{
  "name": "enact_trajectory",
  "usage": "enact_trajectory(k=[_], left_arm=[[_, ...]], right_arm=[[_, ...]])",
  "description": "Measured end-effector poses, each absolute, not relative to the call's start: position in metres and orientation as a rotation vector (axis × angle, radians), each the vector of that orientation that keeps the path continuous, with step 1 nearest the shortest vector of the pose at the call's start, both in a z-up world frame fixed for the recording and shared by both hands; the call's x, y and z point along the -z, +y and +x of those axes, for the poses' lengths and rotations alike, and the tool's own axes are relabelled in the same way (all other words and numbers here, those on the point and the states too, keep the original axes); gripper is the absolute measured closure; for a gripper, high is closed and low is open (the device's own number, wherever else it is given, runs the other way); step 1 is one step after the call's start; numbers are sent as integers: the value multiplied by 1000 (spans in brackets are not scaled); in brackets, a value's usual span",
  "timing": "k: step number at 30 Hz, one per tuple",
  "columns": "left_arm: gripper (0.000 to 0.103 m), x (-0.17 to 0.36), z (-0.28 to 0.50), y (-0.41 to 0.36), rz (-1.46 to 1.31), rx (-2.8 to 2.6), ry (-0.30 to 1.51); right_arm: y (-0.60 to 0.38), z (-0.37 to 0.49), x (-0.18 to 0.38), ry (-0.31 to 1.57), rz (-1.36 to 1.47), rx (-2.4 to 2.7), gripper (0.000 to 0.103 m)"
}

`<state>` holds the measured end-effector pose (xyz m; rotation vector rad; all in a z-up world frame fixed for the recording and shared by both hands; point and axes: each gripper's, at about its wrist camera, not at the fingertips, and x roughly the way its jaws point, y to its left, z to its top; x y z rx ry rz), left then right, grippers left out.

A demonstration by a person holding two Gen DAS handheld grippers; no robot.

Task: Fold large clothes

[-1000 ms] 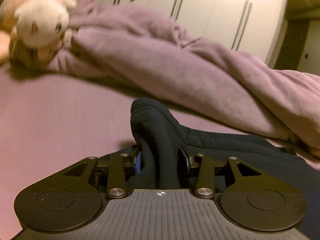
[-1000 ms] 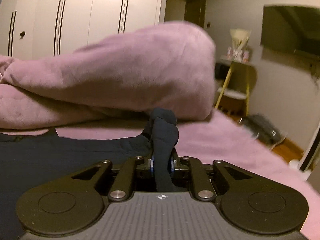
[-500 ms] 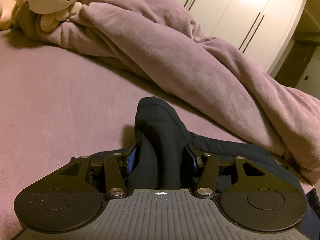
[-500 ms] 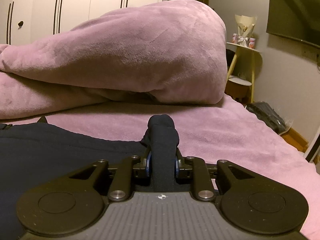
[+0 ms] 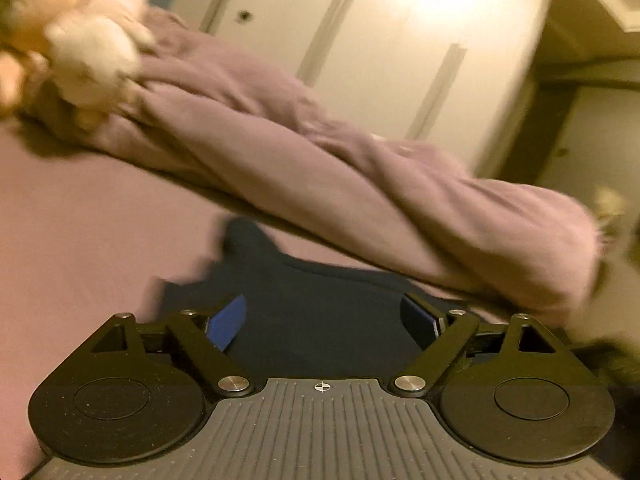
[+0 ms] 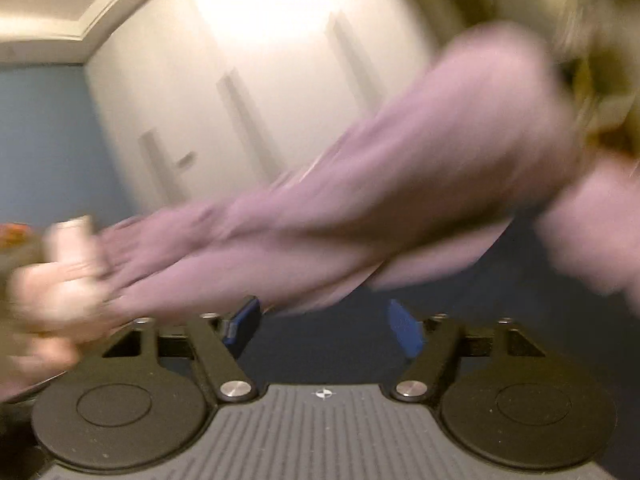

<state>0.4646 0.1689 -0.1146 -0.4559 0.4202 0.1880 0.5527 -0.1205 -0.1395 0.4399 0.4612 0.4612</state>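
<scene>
Both claws have let go of the dark garment (image 5: 320,320) since half a second ago. It lies flat on the bed (image 5: 80,240), beside the purple blanket (image 5: 320,176). Left claw (image 5: 326,320) opening wide, pads clear; right claw (image 6: 324,326) opening, nothing gripped. Frames blurred.

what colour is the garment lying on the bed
Dark navy garment on the bed, clearest in the left wrist view.
</scene>
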Motion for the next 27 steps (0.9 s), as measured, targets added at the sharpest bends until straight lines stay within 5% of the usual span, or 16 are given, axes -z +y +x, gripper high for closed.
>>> enact_trajectory(k=[7,15,27], left_arm=[[16,156,484,162,-277,-326,482],[17,156,469,171,-253,-306,476],[15,147,378,204,-275,-303,588]], right_arm=[[-128,578,178,593,319,-342,103],[-252,564,185,494,388,-52,103],[-223,447,164,527,187,-225,95]])
